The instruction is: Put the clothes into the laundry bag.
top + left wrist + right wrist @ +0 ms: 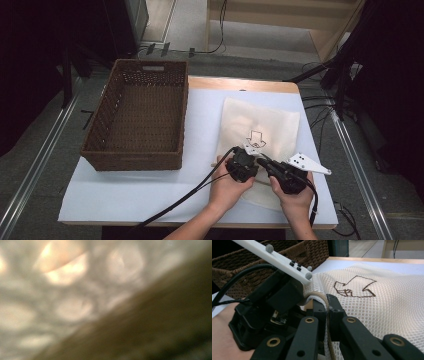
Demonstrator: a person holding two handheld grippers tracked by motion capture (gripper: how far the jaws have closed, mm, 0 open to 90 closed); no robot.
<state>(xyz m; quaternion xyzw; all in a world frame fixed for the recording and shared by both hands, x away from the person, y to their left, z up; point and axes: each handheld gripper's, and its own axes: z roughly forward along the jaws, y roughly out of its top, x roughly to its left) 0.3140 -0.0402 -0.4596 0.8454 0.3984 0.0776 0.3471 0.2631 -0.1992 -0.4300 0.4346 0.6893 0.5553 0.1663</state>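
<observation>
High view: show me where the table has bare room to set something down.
Free: the white table cover in front of the wicker basket, left of the left gripper, and the strip behind the mesh bag. The basket's inside is empty too. Crowded: the near right, where both grippers, the right gripper included, meet on the bag.

- Cream mesh bag with a dark arrow-shaped print, lying flat on the right half of the table.
- Its near edge, trimmed with a tan band, is lifted and bunched.
</observation>
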